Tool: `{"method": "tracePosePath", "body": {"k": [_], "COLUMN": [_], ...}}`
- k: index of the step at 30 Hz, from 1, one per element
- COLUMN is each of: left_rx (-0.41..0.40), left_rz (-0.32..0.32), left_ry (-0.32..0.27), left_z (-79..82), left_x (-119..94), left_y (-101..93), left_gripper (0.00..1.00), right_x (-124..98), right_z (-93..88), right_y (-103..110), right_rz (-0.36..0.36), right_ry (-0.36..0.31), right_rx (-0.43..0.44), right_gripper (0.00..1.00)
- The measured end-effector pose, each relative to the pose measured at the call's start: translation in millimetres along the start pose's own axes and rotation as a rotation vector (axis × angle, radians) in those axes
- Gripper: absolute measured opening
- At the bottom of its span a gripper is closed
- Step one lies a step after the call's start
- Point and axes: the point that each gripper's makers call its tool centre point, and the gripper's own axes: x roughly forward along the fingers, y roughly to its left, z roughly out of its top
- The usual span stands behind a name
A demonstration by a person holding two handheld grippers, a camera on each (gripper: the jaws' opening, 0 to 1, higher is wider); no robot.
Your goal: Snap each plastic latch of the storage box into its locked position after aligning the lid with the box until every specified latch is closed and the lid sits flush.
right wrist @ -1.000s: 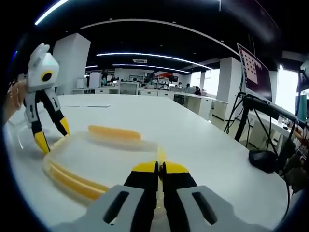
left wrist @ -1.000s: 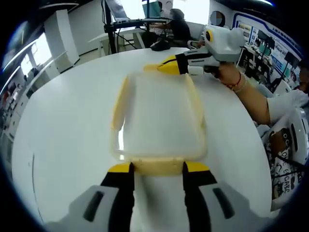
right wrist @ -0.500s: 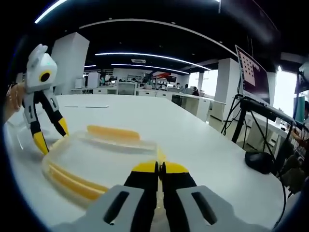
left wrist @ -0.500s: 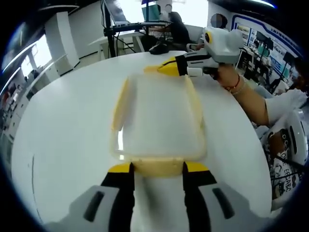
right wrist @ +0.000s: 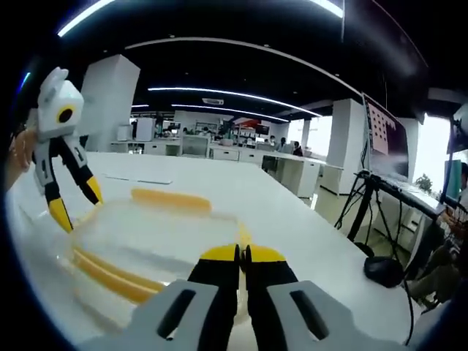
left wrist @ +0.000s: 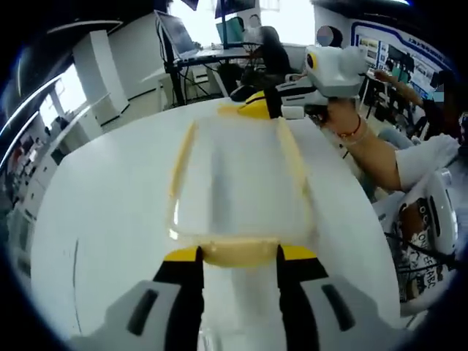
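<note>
A storage box with a clear lid point(left wrist: 238, 172) and yellow latches hangs above the white table point(left wrist: 102, 197), carried between both grippers. My left gripper point(left wrist: 238, 254) has its jaws wide apart, pressed against the two ends of the near yellow latch point(left wrist: 238, 248). It shows again as the left gripper point(right wrist: 77, 205) at the box's far end. My right gripper point(right wrist: 243, 252) is shut on the yellow latch point(right wrist: 244, 235) at its own end, and the same right gripper point(left wrist: 254, 102) pinches the far latch. Long yellow side latches point(right wrist: 172, 199) lie along the lid.
A person's forearm point(left wrist: 373, 150) reaches in from the right. Off the table stand a monitor on a tripod point(right wrist: 384, 139) and a dark object on the floor point(right wrist: 382, 270). Office desks and seated people are in the background.
Both views have risen and the table has dropped away, while the box stays fixed against both grippers: the box has come up off the table. Jaw spacing is unchanged.
</note>
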Motion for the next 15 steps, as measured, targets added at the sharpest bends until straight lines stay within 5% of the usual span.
{"method": "tracePosePath", "body": {"k": [15], "left_rx": [-0.017], "left_rz": [0.062], "left_ry": [-0.007], "left_z": [-16.8], "left_x": [-58.3], "left_y": [-2.6], "left_gripper": [0.38], "right_x": [-3.5], "right_z": [40.7], "right_y": [46.4], "right_rz": [0.067], "right_ry": [-0.024], "right_rx": [-0.033], "right_gripper": [0.01]}}
